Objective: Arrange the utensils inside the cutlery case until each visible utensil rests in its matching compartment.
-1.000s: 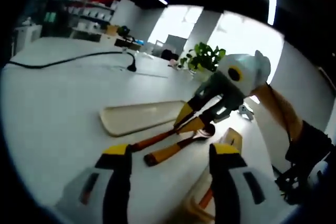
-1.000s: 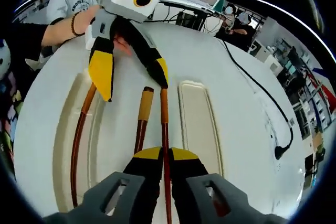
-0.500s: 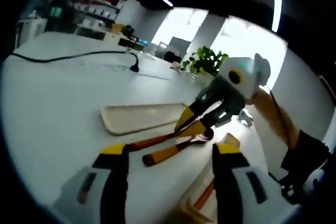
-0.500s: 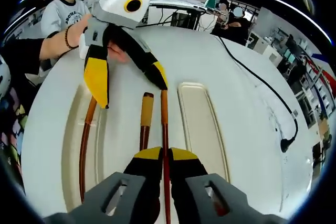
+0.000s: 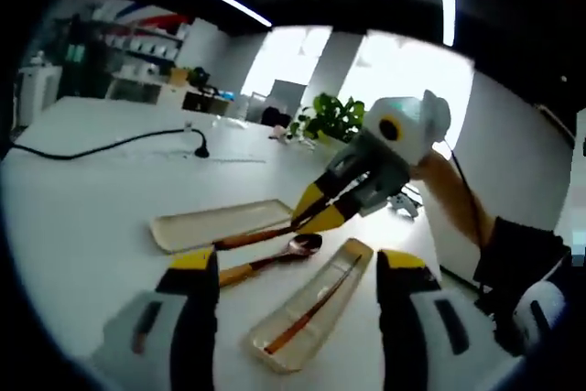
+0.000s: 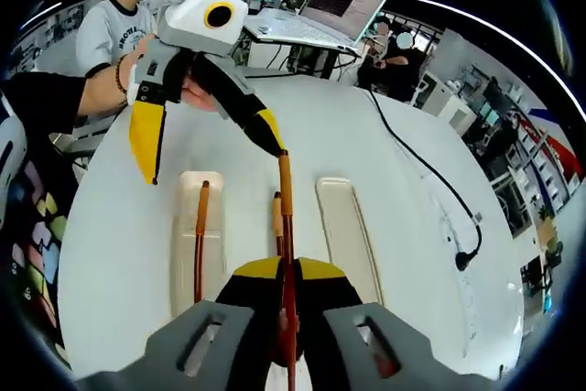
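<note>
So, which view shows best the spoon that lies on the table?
The left gripper view: the spoon lies bare on the table, bowl and orange handle both visible. In the right gripper view, the right gripper and its held utensil hide all but the handle end.

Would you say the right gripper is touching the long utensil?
Touching. In the right gripper view, the right gripper has its jaws shut on the long utensil, whose handle runs out between them.

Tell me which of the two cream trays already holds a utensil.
The tray on the left in the right gripper view: a long brown utensil lies inside it. The other tray, right of the held utensil, has nothing in it.
</note>
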